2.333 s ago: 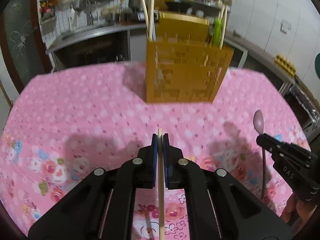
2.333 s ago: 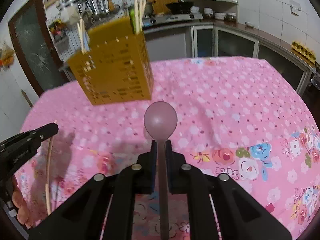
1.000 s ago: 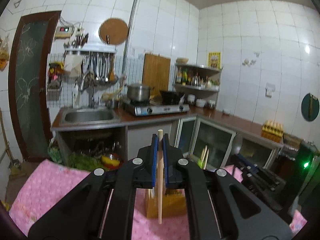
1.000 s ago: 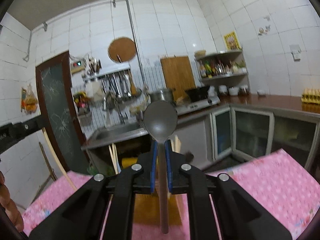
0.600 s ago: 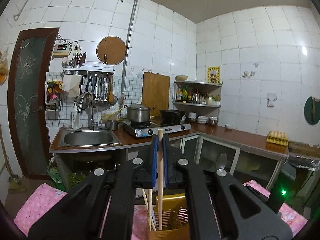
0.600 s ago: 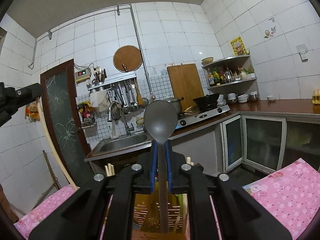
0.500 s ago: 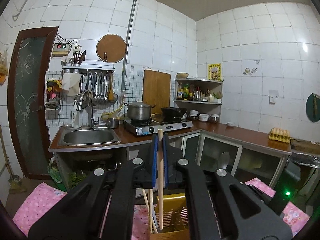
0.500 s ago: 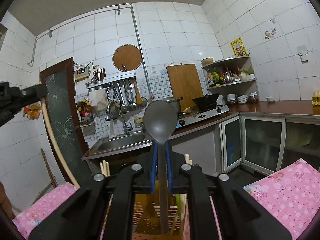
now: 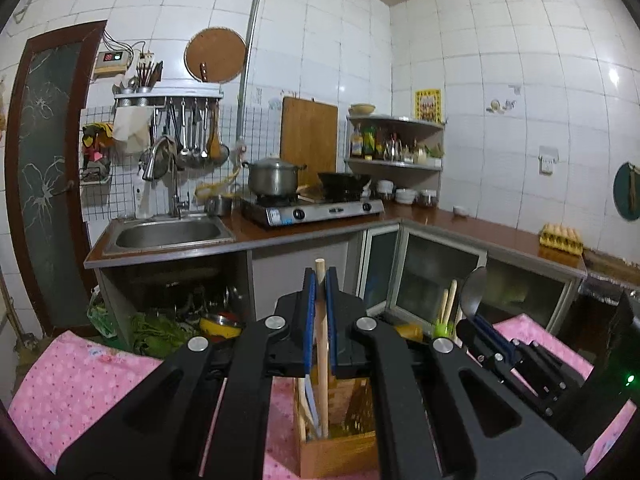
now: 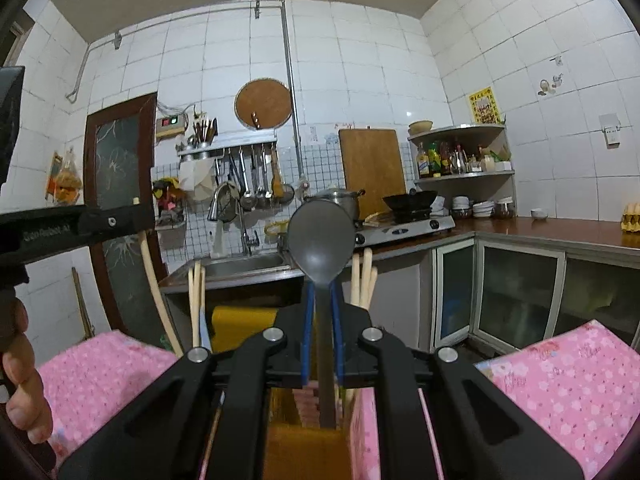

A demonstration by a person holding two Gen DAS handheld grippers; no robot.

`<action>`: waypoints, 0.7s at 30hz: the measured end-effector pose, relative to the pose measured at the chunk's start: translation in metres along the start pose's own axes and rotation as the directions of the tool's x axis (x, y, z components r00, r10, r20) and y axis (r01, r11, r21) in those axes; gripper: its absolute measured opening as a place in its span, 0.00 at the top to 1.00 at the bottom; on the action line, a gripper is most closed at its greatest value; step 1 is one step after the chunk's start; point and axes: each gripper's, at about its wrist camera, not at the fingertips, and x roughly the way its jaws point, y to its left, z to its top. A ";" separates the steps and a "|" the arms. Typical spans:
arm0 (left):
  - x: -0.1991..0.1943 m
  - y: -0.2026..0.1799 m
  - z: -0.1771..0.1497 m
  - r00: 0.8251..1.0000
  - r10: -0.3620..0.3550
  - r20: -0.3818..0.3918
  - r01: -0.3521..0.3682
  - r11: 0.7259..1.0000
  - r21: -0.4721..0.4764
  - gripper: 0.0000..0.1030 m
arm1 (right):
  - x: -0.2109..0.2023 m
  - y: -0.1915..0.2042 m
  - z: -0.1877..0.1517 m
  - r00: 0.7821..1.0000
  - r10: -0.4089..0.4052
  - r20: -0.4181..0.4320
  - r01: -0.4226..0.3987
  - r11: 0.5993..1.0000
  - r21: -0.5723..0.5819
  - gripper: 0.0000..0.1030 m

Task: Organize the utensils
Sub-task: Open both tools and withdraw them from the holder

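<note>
White tiles cover the kitchen walls, and a pink flowery tablecloth covers the table at the bottom of both views. On the cloth stands a yellow-brown plastic utensil holder with small holes.

The left gripper is clenched tight on a thin pale wooden chopstick. This chopstick stands straight up, and its lower end reaches down inside the holder. In the right wrist view it shows as a curved pale stick under the other black tool.

The right gripper is clenched on the handle of a dark grey plastic spoon. This spoon stands upright with its round bowl on top, and its handle goes down into the holder.

More pale chopsticks already stand in the holder. A person's fingers show at the left edge. Behind are a steel sink and a silver pot on the stove.
</note>
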 end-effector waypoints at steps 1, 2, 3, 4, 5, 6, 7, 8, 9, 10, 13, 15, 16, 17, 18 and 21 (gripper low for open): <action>0.000 0.001 -0.005 1.000 -0.001 -0.007 0.001 1.000 0.000 0.96 | -0.001 0.000 -0.003 1.000 -0.001 -0.009 0.001 1.000 -0.005 0.92; 0.001 0.002 -0.010 1.000 -0.003 -0.019 0.003 1.000 -0.003 0.96 | -0.002 -0.001 -0.008 1.000 -0.003 -0.024 0.003 1.000 -0.010 0.92; 0.004 0.004 -0.016 0.999 -0.008 -0.039 0.007 1.000 -0.008 0.96 | -0.003 -0.002 -0.012 0.999 -0.005 -0.034 0.005 1.000 -0.009 0.92; 0.005 0.004 -0.022 0.999 -0.009 -0.052 0.008 1.000 -0.011 0.96 | -0.003 -0.005 -0.018 0.999 -0.009 -0.052 0.009 1.000 0.002 0.92; 0.007 0.005 -0.026 0.998 -0.008 -0.058 0.007 1.000 -0.013 0.96 | -0.005 -0.008 -0.022 0.998 -0.011 -0.063 0.012 1.000 0.011 0.91; 0.008 0.006 -0.029 0.998 -0.008 -0.066 0.007 1.000 -0.015 0.96 | -0.004 -0.011 -0.024 0.997 -0.012 -0.075 0.014 1.000 0.018 0.92; 0.009 0.007 -0.033 0.997 -0.006 -0.072 0.004 1.000 -0.018 0.96 | -0.003 -0.013 -0.027 0.996 -0.013 -0.091 0.015 1.000 0.025 0.91; 0.009 0.008 -0.036 0.997 0.002 -0.077 -0.003 1.000 -0.017 0.96 | -0.002 -0.014 -0.029 0.994 -0.009 -0.109 0.012 1.000 0.027 0.90; 0.009 0.008 -0.037 0.997 0.005 -0.080 -0.006 1.000 -0.016 0.96 | 0.000 -0.014 -0.030 0.992 -0.002 -0.125 0.005 1.000 0.027 0.89; 0.008 0.010 -0.038 0.996 0.010 -0.087 -0.012 1.000 -0.017 0.94 | 0.003 -0.013 -0.031 0.988 0.011 -0.155 -0.007 1.000 0.028 0.88; 0.000 0.014 -0.038 0.993 0.009 -0.115 -0.014 0.999 -0.040 0.73 | 0.000 -0.013 -0.029 0.981 0.019 -0.195 -0.012 0.999 0.036 0.62; -0.018 0.021 -0.036 0.993 0.024 -0.113 -0.031 0.998 -0.058 0.55 | -0.009 -0.013 -0.025 0.978 0.017 -0.207 -0.007 0.999 0.049 0.50; -0.026 0.024 -0.036 0.993 0.034 -0.111 -0.041 0.997 -0.060 0.45 | -0.015 -0.011 -0.024 0.977 0.014 -0.213 -0.005 0.999 0.042 0.50; -0.035 0.027 -0.036 0.993 0.045 -0.110 -0.052 0.997 -0.061 0.41 | -0.020 -0.010 -0.022 0.975 0.007 -0.222 -0.001 1.000 0.031 0.50; -0.044 0.029 -0.038 0.991 0.057 -0.117 -0.064 0.996 -0.058 0.39 | -0.027 -0.008 -0.021 0.973 -0.001 -0.231 0.006 1.000 0.021 0.50; -0.084 0.040 -0.048 0.986 0.102 -0.133 -0.109 0.993 -0.047 0.30 | -0.058 -0.004 -0.016 0.965 -0.014 -0.262 0.017 1.000 0.009 0.47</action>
